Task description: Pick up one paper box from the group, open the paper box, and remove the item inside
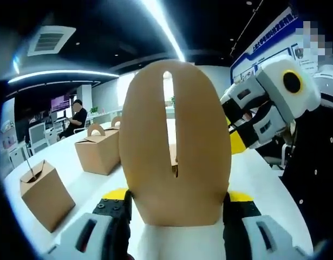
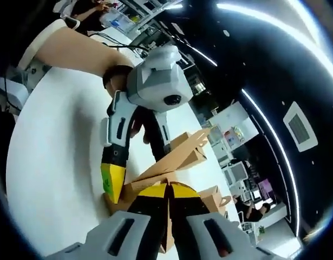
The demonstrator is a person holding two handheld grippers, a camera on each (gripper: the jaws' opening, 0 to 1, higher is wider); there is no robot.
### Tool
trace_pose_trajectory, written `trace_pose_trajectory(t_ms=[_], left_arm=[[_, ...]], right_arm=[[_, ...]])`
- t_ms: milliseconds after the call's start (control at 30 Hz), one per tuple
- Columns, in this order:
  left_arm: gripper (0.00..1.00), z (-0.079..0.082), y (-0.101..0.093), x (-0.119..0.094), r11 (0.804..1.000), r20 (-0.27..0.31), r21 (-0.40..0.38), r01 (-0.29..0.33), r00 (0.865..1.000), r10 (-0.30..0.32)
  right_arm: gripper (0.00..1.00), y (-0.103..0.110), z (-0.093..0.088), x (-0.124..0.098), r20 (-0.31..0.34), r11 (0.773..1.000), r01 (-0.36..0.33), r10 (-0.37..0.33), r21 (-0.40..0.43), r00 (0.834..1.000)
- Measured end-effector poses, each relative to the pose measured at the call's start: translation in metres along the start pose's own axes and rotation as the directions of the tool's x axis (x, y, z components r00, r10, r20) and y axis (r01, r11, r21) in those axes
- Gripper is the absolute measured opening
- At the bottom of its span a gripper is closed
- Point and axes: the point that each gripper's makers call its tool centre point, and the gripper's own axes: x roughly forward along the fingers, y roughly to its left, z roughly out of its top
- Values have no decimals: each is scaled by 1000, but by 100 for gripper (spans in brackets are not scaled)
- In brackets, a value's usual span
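A brown paper box stands close in front of the left gripper view, its tall rounded handle flap with a slot facing me. My left gripper is shut on the box's sides, with a black and yellow jaw on each side. In the right gripper view the same box lies tilted above the white table, flaps spread. My right gripper has its jaws pressed together on a thin cardboard flap at the box's edge. The right gripper reaches the box's right edge from the right. The left gripper straddles the box.
Several more brown paper boxes stand on the white table: one near left, one farther back, others. A person sits at the far end. A hand and forearm hold the left gripper.
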Motion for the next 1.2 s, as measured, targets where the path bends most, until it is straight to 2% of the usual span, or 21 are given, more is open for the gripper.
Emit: trace_pose_trajectory(t_ms=[67,167,233,467,633,700,1200], left_arm=[[69,0,-1,0,1000,-2,2,-2,1000,2],[69,1,-3,1,1000,-2,4,-2,1000,2],[69,0,-2,1,1000,-4,4,-4,1000,4],[69,0,-4,1,1000,1,4,-2,1000,2],[69,0,-4,1,1000,5,4,-1,1000,1],[69,0,-5,1,1000,6,3,-2,1000,2],[68,-1,-2,-2,1000,1,-3,-23,1000,23]], right_arm=[[3,2,0,1,-1,1000,-2,2,-2,1000],[4,9,-3,4,-15,996,-24,22,-86,1000],[5,7,-1,5,-8,994,-3,3,-106,1000],[7,5,2,8,-11,995,-10,9,-96,1000],[4,6,2,10,-21,997,-22,20,-79,1000],[3,6,1,10,-32,999,-23,21,-44,999],[3,-5,8,9,-12,999,14,-15,-35,1000]])
